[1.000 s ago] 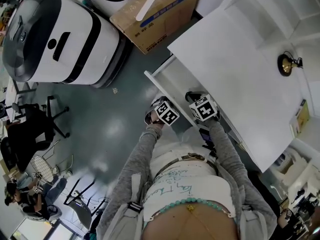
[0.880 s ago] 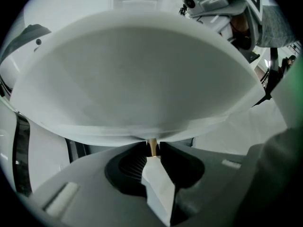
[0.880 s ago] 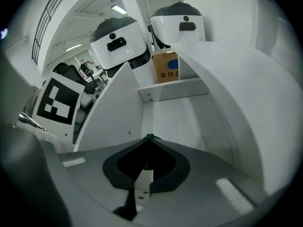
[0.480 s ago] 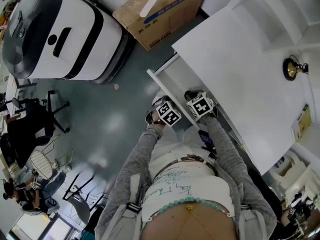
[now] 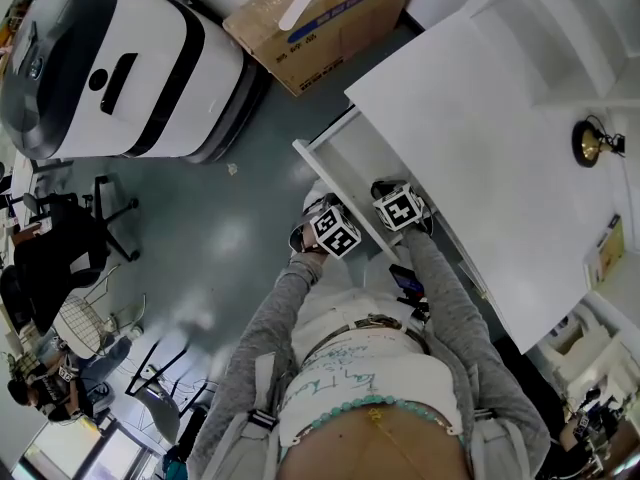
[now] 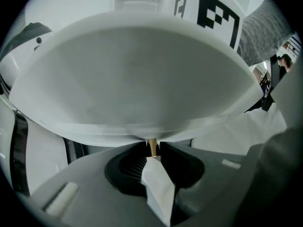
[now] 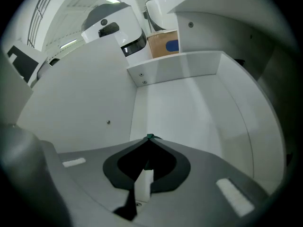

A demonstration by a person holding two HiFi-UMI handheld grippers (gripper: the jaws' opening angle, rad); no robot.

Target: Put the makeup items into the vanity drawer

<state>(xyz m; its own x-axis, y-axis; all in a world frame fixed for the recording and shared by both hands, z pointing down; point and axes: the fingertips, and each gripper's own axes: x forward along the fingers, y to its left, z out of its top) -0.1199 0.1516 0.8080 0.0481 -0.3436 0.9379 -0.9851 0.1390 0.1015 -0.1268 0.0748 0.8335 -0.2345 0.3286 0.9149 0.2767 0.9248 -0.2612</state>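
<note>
fingers [image 6: 182,151] of the left gripper [image 6: 152,144] were clamped on the gold knob [image 6: 152,149] under the white drawer front [image 6: 132,79]. right gripper [image 7: 150,139] fingers [image 7: 181,150] were pressed together, pointing down into the open vanity drawer [image 7: 189,108], its floor ahead of the tips. tiny green bit [image 7: 150,136] at the tips, couldn't tell what.

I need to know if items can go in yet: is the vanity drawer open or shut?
Open. The drawer juts out from under the white tabletop, and the right gripper view looks straight into its interior.
</note>
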